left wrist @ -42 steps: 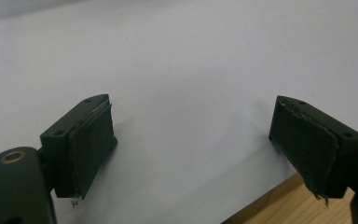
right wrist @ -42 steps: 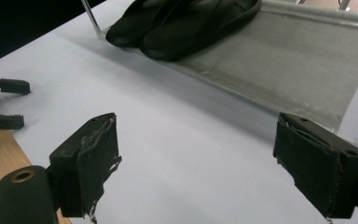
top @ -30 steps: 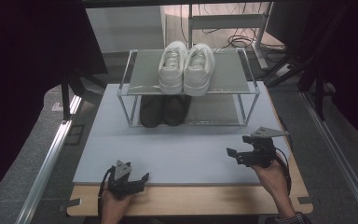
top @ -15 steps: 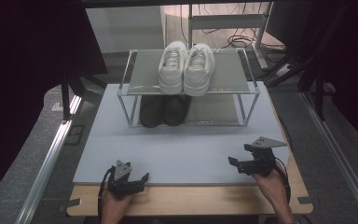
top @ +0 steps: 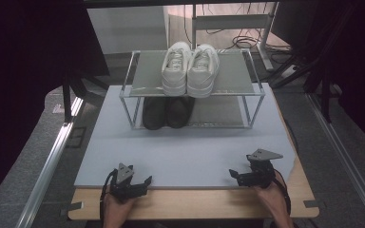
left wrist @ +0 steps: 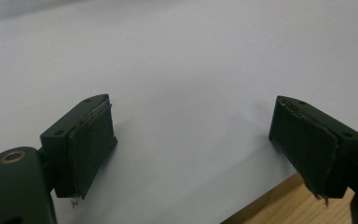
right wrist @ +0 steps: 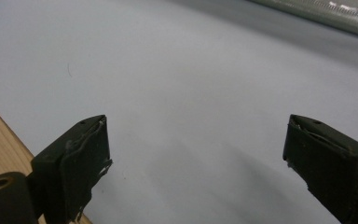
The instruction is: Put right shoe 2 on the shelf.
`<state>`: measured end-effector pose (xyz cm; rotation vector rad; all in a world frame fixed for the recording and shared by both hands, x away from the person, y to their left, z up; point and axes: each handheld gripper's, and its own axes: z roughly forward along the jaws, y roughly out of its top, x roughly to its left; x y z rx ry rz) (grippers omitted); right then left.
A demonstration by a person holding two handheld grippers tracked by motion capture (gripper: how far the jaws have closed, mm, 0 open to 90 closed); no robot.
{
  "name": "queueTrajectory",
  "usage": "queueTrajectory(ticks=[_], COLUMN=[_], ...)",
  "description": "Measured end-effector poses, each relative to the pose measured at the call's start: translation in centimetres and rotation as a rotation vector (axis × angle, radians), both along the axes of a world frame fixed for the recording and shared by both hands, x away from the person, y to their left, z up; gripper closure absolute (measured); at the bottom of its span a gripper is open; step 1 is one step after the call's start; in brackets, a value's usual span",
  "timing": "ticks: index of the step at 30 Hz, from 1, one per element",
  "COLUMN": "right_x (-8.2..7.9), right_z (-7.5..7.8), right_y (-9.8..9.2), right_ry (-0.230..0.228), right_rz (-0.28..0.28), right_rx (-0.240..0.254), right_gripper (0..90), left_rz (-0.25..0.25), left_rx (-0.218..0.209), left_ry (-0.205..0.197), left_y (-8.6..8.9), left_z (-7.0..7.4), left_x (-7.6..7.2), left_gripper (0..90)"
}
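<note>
Here we hold the left gripper (top: 140, 183) at the near left edge of the surface (top: 190, 147), its jaws spread wide with nothing between them. In the left gripper view its pads (left wrist: 91, 144) hang just above the pale mat, with the wooden edge at lower right. We hold the right gripper (top: 237, 175) at the near right edge, jaws likewise released and empty; its own view shows them over the mat too. Both sit well apart from the rack (top: 138, 88) at the far side. A pair of white shoes (top: 190, 69) stands on the rack's top shelf, toes toward us. A pair of black shoes (top: 166, 111) sits on the lower shelf, directly beneath the white ones.
</note>
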<state>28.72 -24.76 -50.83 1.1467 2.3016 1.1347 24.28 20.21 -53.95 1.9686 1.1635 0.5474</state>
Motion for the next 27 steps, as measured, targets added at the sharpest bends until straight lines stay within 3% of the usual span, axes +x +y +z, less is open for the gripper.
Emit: queueTrajectory(ticks=[10, 14, 19, 27], right_x=[-0.6, -1.0, -1.3, -1.4], right_z=[-2.0, -2.5, -3.0, -3.0], right_y=[0.7, 1.0, 1.0, 1.0], right_ry=[0.004, -0.037, -0.07, -0.076], right_rz=[-0.001, -0.006, -0.019, -0.03], right_rx=[-0.027, -0.037, -0.01, -0.009], right_gripper=[2.2, 1.0, 0.0, 0.2], left_rz=[0.001, 0.002, 0.003, 0.004], left_rx=[0.0, 0.0, 0.0, 0.0], left_ry=[0.0, 0.0, -0.001, 0.0], left_y=[0.0, 0.0, 0.0, 0.0], left_z=[0.0, 0.0, 0.0, 0.0], left_x=[0.0, 0.0, 0.0, 0.0], left_gripper=[13.7, 13.7, 13.7, 13.7])
